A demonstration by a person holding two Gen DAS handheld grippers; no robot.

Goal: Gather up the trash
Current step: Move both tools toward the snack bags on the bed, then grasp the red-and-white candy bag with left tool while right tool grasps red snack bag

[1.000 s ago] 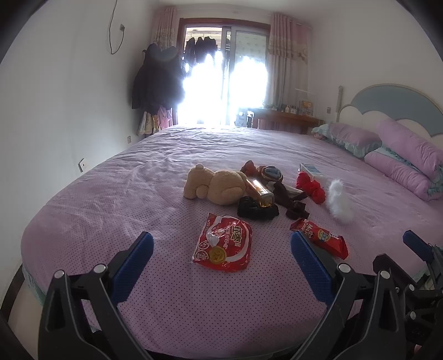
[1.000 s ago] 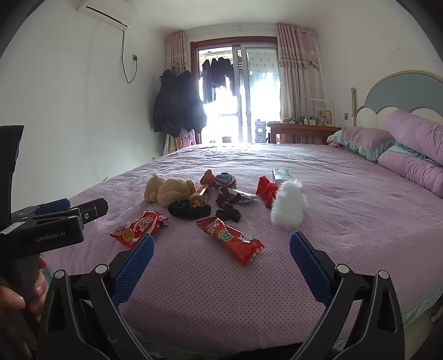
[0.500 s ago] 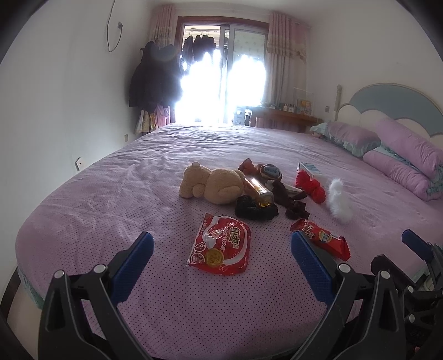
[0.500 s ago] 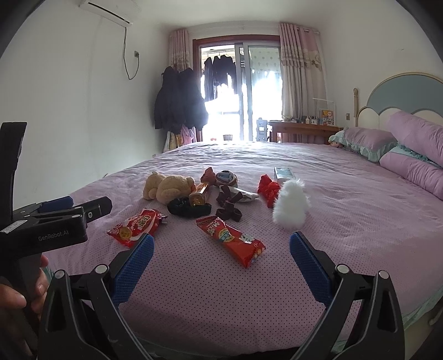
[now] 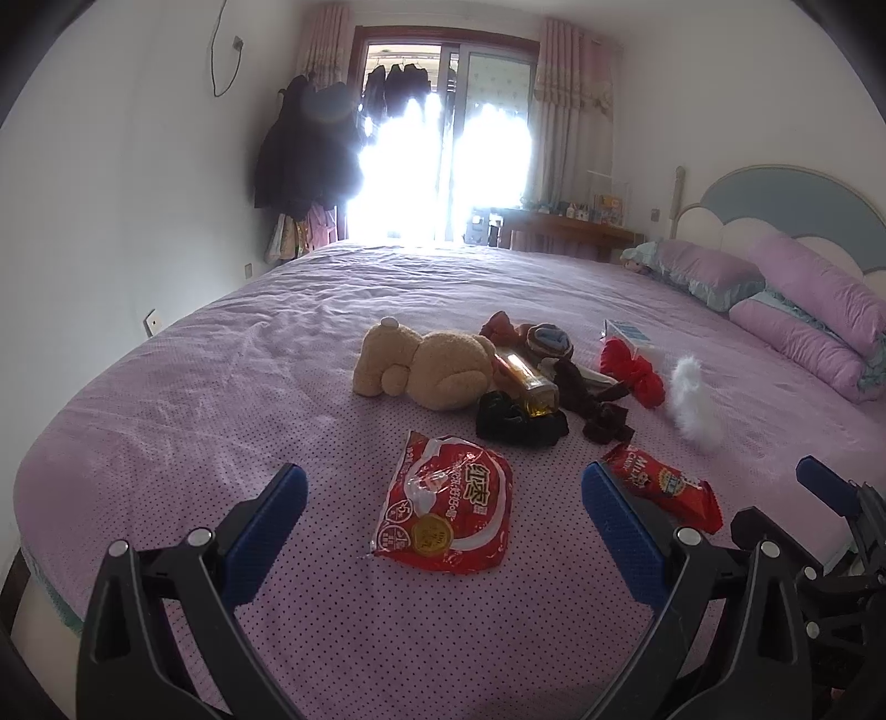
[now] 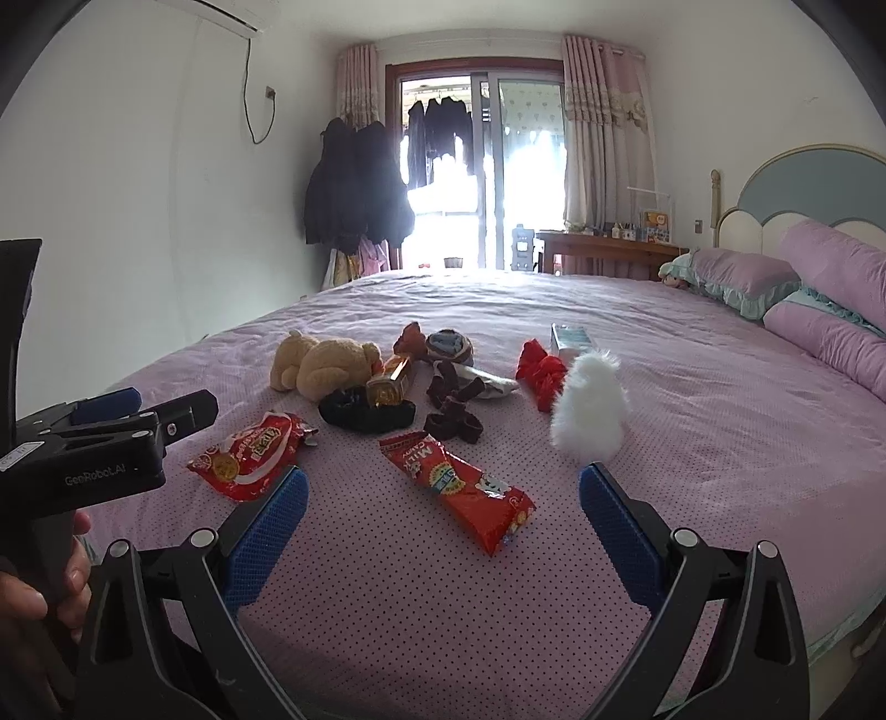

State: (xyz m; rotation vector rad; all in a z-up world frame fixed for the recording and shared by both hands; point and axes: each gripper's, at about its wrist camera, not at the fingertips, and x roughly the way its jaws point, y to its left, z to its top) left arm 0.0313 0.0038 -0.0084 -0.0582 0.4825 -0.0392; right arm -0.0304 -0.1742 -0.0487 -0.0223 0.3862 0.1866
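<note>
Approach step: I hold both tools, left tool [image 5: 443, 498] & right tool [image 6: 440, 493], spread wide w/ nothing gripped, over the flat red snack pouch [image 5: 447, 510] & long red wrapper [image 6: 459, 484] on the purple dotted bed [image 6: 692, 421]; next, lower & pinch each.

Bedroom: white walls [image 6: 138, 221]; purple dotted bed [image 6: 692, 443]; blue headboard [image 6: 803, 188]; wooden desk [image 6: 609, 249]; bright glass door [image 5: 443, 166]; pink curtains [image 6: 603, 138]; air conditioner [image 6: 232, 8].
</note>
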